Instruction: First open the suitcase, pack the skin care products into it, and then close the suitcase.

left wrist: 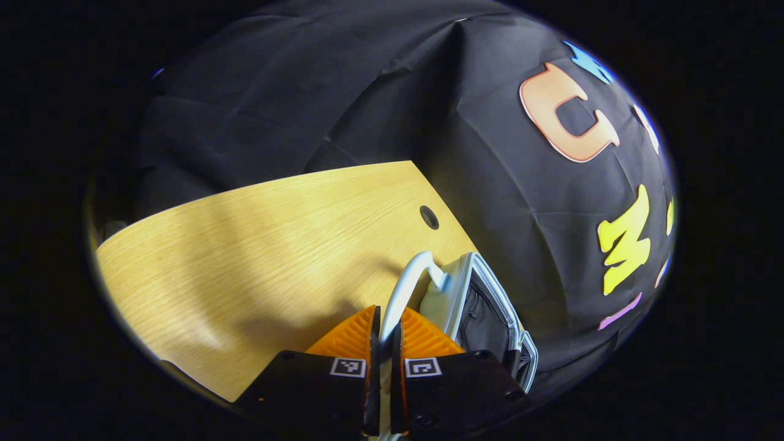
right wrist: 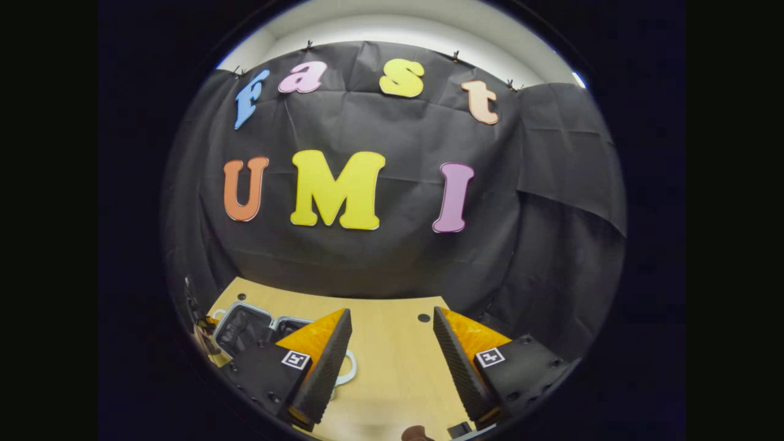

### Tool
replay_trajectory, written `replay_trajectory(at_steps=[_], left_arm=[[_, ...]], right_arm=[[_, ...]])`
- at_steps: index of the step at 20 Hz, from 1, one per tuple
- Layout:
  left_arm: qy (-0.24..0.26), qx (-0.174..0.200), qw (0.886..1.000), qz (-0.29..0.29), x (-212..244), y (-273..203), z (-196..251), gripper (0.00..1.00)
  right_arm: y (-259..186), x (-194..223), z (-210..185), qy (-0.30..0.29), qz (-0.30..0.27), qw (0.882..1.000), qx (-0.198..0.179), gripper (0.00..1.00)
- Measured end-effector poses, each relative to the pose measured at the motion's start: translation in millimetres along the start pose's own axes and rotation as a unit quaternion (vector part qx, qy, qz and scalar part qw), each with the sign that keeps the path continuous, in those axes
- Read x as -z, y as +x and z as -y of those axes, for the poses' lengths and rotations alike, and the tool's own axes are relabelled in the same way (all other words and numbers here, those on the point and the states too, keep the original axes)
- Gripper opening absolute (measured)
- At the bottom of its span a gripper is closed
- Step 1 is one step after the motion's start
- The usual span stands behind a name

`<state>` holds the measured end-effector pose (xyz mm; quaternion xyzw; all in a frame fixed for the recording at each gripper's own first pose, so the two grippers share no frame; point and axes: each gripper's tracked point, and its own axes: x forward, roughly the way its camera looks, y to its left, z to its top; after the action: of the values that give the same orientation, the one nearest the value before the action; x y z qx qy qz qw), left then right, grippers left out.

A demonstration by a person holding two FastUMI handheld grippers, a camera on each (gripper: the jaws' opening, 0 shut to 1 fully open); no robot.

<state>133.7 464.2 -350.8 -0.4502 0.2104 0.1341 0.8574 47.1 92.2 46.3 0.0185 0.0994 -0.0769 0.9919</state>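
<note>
Left gripper view: left claw (left wrist: pixel 386 334) seemingly pinching suitcase handle (left wrist: pixel 407 285).

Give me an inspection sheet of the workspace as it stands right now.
Surface: light wood-grain tabletop with a round dark hole.
Job's things: small white-rimmed suitcase with dark lining lies open; its white loop handle is pinched; skin care products not identifiable.
Clutter: small brown object at the table's near edge, unclear.
Grippers: left tongs shut on the handle; right tongs open above the table, holding nothing.
Cables: nothing seen.
Surroundings: black cloth booth wall, pale ceiling above.
</note>
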Motion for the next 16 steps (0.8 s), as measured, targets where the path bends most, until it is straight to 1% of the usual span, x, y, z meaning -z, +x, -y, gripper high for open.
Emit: replay_trajectory(at_steps=[2, 3, 4, 5, 7, 9, 10, 11, 14, 16], left_arm=[[0.018, 0.006, 1.0, 0.023, -15.8, -15.3, 15.1, 0.06], [0.027, 0.008, 0.999, 0.034, -23.4, -24.1, 24.8, 0.13], [0.036, 0.012, 0.998, 0.044, -28.9, -32.1, 38.4, 0.05], [0.049, 0.013, 0.997, 0.052, -32.4, -41.2, 53.3, 0.04], [0.102, 0.012, 0.992, 0.076, -41.9, -60.8, 78.4, 0.04], [0.159, 0.013, 0.982, 0.104, -44.6, -80.8, 112.6, 0.04], [0.179, 0.011, 0.977, 0.116, -44.5, -88.6, 140.6, 0.04], [0.198, 0.01, 0.972, 0.128, -41.8, -95.4, 155.4, 0.04], [0.253, -0.008, 0.954, 0.161, -30.6, -113.3, 189.7, 0.04], [0.274, -0.014, 0.944, 0.182, -21.6, -125.8, 206.7, 0.04]], right_arm=[[-0.3, -4.3, 9.6, 0.004, 0.011, 1.0, 0.0, 0.79], [0.2, -6.1, 13.6, 0.005, 0.016, 1.0, -0.001, 0.79], [1.4, -8.2, 17.4, 0.006, 0.023, 1.0, -0.004, 0.79], [2.4, -11.5, 21.9, 0.007, 0.03, 1.0, -0.007, 0.8], [4.5, -15.1, 27.3, 0.014, 0.039, 0.999, -0.019, 0.8], [5.1, -15.9, 38.0, 0.016, 0.039, 0.999, -0.033, 0.79], [6.6, -17.0, 43.3, 0.016, 0.041, 0.998, -0.039, 0.8], [8.3, -18.5, 48.2, 0.018, 0.044, 0.998, -0.045, 0.8], [8.3, -13.4, 64.5, 0.021, 0.052, 0.997, -0.058, 0.8], [12.2, -9.2, 79.4, 0.02, 0.052, 0.996, -0.066, 0.8]])
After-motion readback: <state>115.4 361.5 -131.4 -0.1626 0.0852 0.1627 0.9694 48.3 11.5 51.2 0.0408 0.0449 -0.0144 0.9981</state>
